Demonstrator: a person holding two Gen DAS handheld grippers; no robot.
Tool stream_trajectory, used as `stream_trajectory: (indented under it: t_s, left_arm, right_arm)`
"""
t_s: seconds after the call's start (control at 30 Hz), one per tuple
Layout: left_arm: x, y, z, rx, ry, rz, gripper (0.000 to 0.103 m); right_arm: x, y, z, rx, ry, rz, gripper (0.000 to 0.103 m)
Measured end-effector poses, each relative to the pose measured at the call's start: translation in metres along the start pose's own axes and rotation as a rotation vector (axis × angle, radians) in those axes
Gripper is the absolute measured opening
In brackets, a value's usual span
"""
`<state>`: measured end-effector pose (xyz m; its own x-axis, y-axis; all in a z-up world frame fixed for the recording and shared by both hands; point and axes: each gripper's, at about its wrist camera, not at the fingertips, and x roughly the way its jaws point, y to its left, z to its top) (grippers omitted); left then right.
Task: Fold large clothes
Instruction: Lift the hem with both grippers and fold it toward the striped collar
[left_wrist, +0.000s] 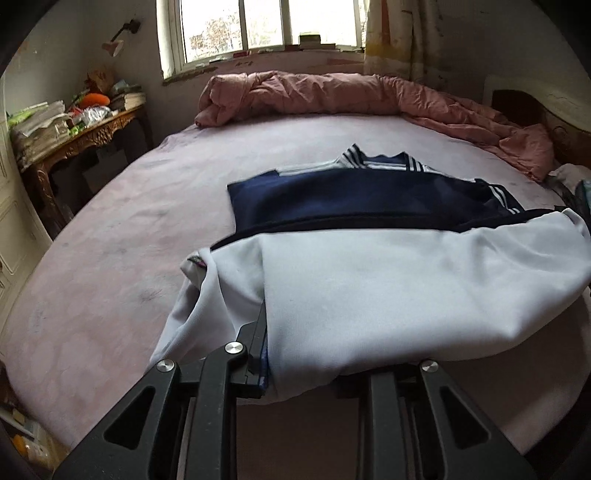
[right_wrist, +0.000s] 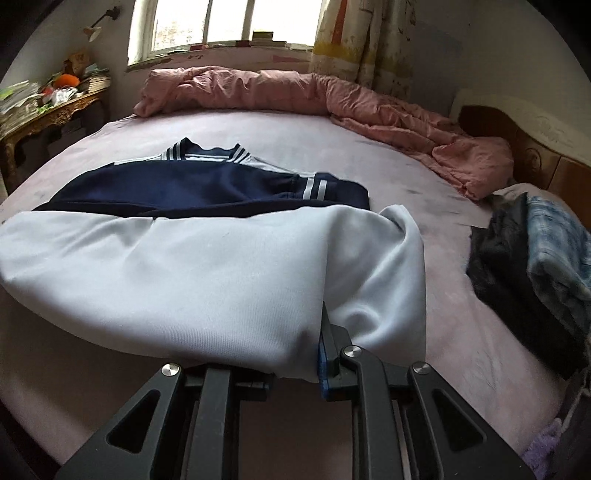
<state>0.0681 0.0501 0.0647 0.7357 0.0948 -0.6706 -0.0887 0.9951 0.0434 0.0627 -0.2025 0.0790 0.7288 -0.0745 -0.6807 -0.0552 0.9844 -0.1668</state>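
In the left wrist view, a carved wooden desk (left_wrist: 85, 136) stood at the far left of the frame, its surface heaped with papers and books. To its right the pink bed (left_wrist: 110, 266) filled the middle, with a rumpled pink quilt (left_wrist: 332, 96) bunched along its top edge under the window (left_wrist: 258, 29). The navy-and-white garment (left_wrist: 369, 266) lay at centre frame (navy half farther up, white half nearer the camera), its white edge lifted off the bed. The left gripper (left_wrist: 264, 354) had its fingers clenched on the white cloth at lower centre, the fabric draping over them.

In the right wrist view, the same garment (right_wrist: 184, 266) spread from the left edge to the middle of the frame. The right gripper (right_wrist: 321, 354) pinched the white hem at lower centre, fingers closed tight on the fabric. Further right, a pile of dark and blue plaid clothes (right_wrist: 535, 258) sat at the right edge of the bed (right_wrist: 443, 258), beside a wooden headboard (right_wrist: 535, 155).
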Motion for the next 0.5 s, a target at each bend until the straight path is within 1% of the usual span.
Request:
stream_trajectory:
  t_s: [0.03,0.1,0.17,0.23,0.3,0.4,0.43,0.5]
  left_arm:
    - [-0.006,-0.002,-0.002,0.001,-0.012,-0.004,0.023]
    - [-0.013,-0.006,-0.007,0.018,-0.026,0.013,0.023]
    - [-0.010,-0.008,-0.010,0.033,-0.024,0.025,0.023]
    - [0.000,-0.003,-0.006,0.035,-0.008,0.015,0.023]
    - [0.008,0.003,0.004,0.020,0.003,-0.011,0.023]
    - [0.016,0.013,0.041,-0.009,-0.018,-0.059,0.023]
    - [0.022,0.014,0.057,-0.012,-0.028,-0.058,0.023]
    - [0.038,0.011,0.086,-0.013,-0.041,-0.036,0.023]
  right_arm:
    - [-0.004,0.000,-0.003,-0.013,0.002,-0.005,0.020]
    - [-0.010,0.000,-0.007,-0.027,0.004,-0.004,0.021]
    - [-0.013,-0.001,-0.008,-0.037,0.014,0.005,0.021]
    - [-0.013,-0.004,-0.005,-0.051,0.010,0.017,0.021]
    - [-0.007,-0.008,0.008,-0.049,0.005,0.037,0.021]
    - [0.002,-0.014,0.042,-0.024,-0.027,0.051,0.021]
    - [0.008,-0.015,0.058,-0.013,-0.047,0.041,0.021]
    - [0.022,-0.011,0.084,-0.014,-0.059,-0.001,0.021]
